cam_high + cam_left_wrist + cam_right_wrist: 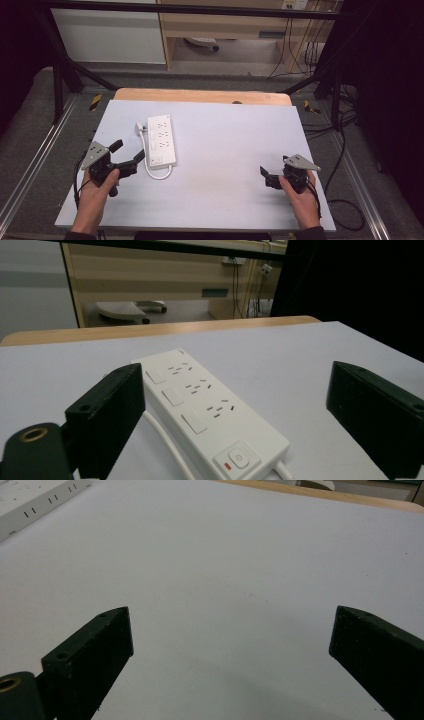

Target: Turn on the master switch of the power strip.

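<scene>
White plastic power strip [161, 141], oblong, three rows of sockets with a rocker switch beside each, and a round-buttoned master switch with a red mark at its near end. Location: left half of the pale grey worktop [235, 150], lying flat, long axis running away from the person. White cable [152, 167] leaves the near end and loops back along the strip's left side to a white plug [139, 129] lying just beside the far left corner.

Obscured or unclear: in the left gripper view the strip's near left edge is partly covered by one black jaw, and the cable runs out of the bottom of the frame. In the right gripper view the strip [35, 505] is cut off by the top left corner. No brand or readable writing can be made out on the strip; the socket markings are too small to read.

Left tool [125, 156]: jaws spread wide, holding nothing, just left of the strip's near end and pointed at it, apart from it.

Right tool [265, 176]: jaws spread wide, holding nothing, over bare worktop near the right front edge, well apart from the strip.
</scene>
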Available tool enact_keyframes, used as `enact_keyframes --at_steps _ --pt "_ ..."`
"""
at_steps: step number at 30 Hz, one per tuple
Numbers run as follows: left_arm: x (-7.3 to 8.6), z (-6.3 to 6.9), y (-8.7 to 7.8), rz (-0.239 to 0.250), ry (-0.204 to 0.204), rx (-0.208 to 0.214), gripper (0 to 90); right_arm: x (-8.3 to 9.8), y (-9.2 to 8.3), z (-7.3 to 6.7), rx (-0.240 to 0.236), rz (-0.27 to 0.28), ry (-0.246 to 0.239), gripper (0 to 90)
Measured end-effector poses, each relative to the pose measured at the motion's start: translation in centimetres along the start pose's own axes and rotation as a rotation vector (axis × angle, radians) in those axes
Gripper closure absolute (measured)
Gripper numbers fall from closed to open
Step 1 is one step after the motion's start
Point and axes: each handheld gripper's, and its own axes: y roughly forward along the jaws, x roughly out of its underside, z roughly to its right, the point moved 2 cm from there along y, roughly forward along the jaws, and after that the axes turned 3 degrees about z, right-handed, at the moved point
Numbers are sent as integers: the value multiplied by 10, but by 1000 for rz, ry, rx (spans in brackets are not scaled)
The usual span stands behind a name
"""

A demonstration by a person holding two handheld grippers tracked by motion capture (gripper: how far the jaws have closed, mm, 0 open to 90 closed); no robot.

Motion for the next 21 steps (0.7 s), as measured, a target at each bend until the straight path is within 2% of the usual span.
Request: enact_keyframes --at_steps 2,3,5,9,15,21 --pt "0 2 3 -10 9 8 91 -1 0 0 0 3 1 42" --pt "0 5 5 -20 36 7 90 -1 1 0 3 2 -1 42" --pt "0 6 7 -24 50 18 86 0 1 0 8 -7 -6 41" --pt "0 7 8 -15 48 20 83 3 -1 3 9 -14 9 42" --pt "3 7 16 -30 44 19 113 2 0 3 6 -8 5 41" --pt "7 11 21 -41 66 21 139 2 0 3 7 -9 4 41"
